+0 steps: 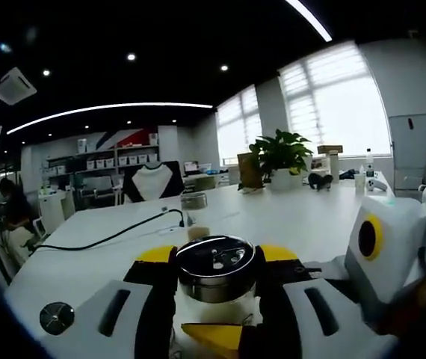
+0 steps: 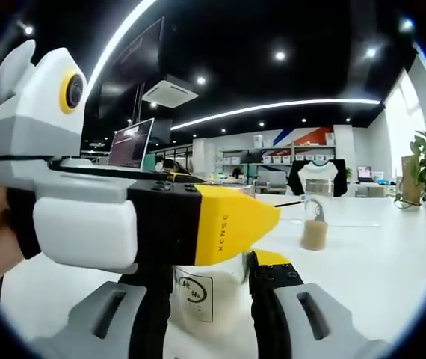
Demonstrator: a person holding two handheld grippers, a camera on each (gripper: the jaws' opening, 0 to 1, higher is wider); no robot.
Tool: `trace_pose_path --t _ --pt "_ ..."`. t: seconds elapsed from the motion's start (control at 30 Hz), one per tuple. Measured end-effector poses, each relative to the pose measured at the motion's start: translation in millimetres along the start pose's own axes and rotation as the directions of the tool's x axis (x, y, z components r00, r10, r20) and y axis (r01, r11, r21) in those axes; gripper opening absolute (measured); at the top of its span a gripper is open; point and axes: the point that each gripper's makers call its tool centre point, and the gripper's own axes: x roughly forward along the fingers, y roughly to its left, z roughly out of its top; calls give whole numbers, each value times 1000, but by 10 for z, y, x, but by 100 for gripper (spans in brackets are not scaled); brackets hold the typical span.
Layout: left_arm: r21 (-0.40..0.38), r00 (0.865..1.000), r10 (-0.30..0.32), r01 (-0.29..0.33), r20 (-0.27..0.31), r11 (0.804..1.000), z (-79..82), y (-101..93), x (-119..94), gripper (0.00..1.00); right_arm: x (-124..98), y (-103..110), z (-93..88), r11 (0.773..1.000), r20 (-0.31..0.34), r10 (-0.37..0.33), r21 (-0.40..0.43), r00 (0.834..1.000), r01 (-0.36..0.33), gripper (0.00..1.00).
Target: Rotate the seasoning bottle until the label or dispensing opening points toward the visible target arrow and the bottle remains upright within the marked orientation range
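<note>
Across the white table [image 1: 288, 217], a black cable [image 1: 108, 238], office shelves [image 1: 116, 161] behind.

Long white table [image 1: 288, 217], running from the near edge away toward shelving at the far side. Seasoning bottle [image 1: 217, 269] upright on it at six o'clock, steel lid uppermost. Behind that, at twelve o'clock, a small glass jar [image 1: 193, 200] and a low tan object [image 1: 197, 232] just beside it. Black cable [image 1: 108, 238] trailing from the jar toward nine o'clock. Potted plant [image 1: 281, 159] at two o'clock. Round metal disc [image 1: 56, 318] at eight o'clock, near the table's edge.
</note>
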Motion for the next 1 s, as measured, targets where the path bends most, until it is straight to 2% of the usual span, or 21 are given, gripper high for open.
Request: trace_pose_path --t 0.67,0.87,1.0 --pt "0 1000 1 -1 -12 1000 17 41 0 44 8 -6 55 1000 13 -7 6 1000 7 39" --pt "11 1000 4 -4 -8 1000 50 37 -34 44 -32 -54 104 1000 22 -20 18 1000 20 43" --pt "23 1000 6 -5 -17 1000 73 48 -62 48 -76 -63 92 999 12 -22 31 1000 21 47"
